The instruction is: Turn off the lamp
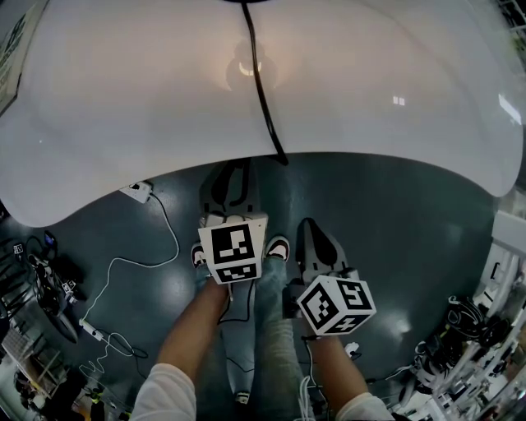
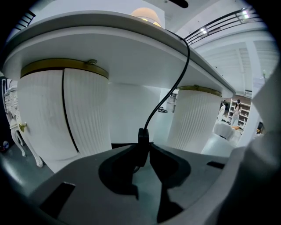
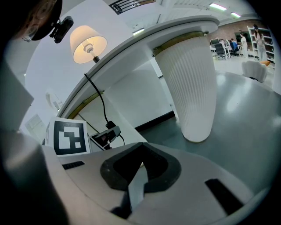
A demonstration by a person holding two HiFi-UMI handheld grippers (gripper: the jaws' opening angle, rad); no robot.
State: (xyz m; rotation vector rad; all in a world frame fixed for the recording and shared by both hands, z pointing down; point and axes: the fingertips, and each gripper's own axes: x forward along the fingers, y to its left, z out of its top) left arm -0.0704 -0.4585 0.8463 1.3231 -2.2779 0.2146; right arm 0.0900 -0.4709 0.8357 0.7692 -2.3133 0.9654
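The lamp [image 3: 89,44] stands on the white table [image 1: 107,123], its shade glowing; the shade's lit top also shows in the left gripper view [image 2: 145,13]. Its black cord [image 1: 263,90] crosses the tabletop and drops over the front edge. My left gripper [image 2: 144,153] is below that edge, its jaw tips pressed on the black inline switch [image 2: 142,137] of the hanging cord [image 2: 171,92]. In the head view the left gripper [image 1: 233,177] points at the table's edge. My right gripper [image 1: 316,237] hangs beside it over the floor, jaws together [image 3: 141,147], nothing in them.
Two white fluted table pedestals [image 2: 66,114] [image 2: 193,116] stand under the top. On the dark floor lie a white power adapter [image 1: 138,191] and a thin white cable [image 1: 164,238]. Cluttered gear lines the floor's left side [image 1: 41,296] and its right side [image 1: 468,337].
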